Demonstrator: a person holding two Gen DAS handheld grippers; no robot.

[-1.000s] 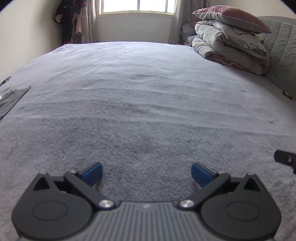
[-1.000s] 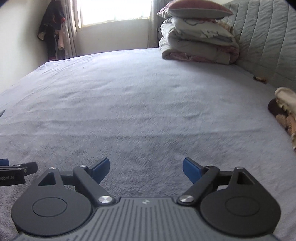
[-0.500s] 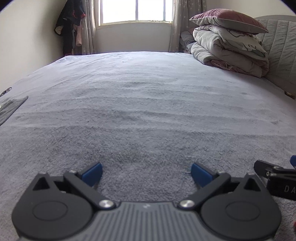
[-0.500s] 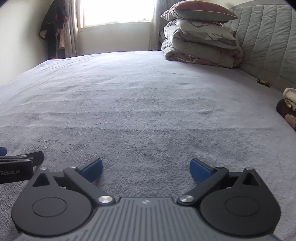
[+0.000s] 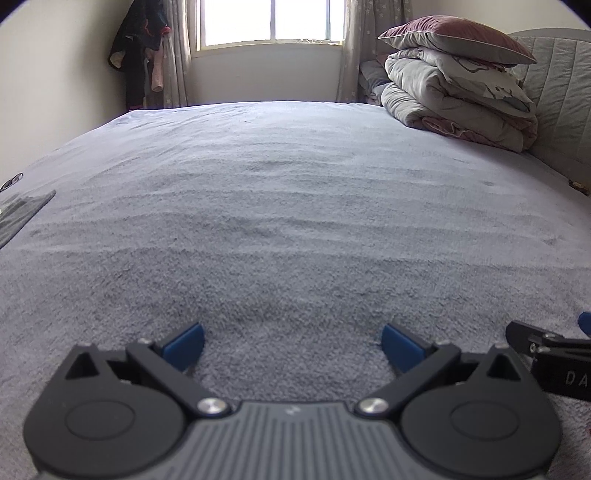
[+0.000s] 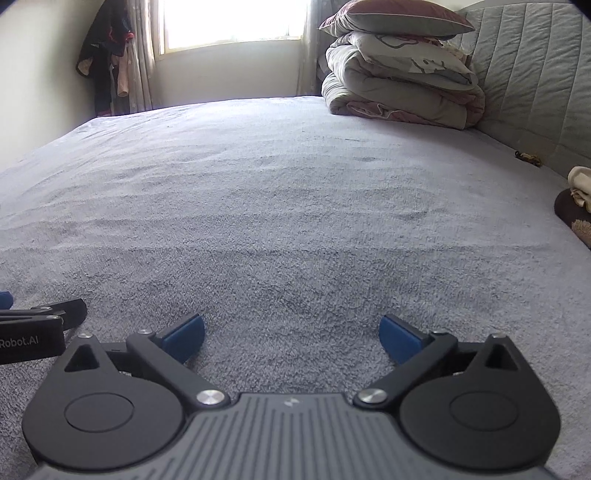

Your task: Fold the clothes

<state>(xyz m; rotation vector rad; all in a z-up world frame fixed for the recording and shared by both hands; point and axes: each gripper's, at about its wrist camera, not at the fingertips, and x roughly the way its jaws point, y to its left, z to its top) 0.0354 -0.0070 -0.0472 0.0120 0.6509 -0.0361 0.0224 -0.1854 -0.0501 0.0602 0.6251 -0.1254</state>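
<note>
My left gripper (image 5: 291, 347) is open and empty, low over the grey bedspread (image 5: 295, 206). My right gripper (image 6: 291, 338) is open and empty too, low over the same bedspread (image 6: 288, 206). The two sit side by side: the right gripper's edge shows at the right of the left wrist view (image 5: 550, 350), and the left gripper's edge shows at the left of the right wrist view (image 6: 33, 325). A dark flat cloth (image 5: 20, 214) lies at the bed's left edge. A brown and cream garment (image 6: 578, 203) lies at the right edge. Neither gripper touches any clothing.
A stack of folded quilts with a maroon pillow (image 5: 461, 85) sits at the far right by the padded headboard (image 6: 535, 74). A small dark object (image 6: 528, 157) lies near the headboard. Clothes hang in the far left corner (image 5: 140, 55) beside the window (image 5: 273, 22).
Both grippers have tilted up and sunk lower over the bed, so more of the window and wall shows. They have drawn closer side by side. Both stay open.
</note>
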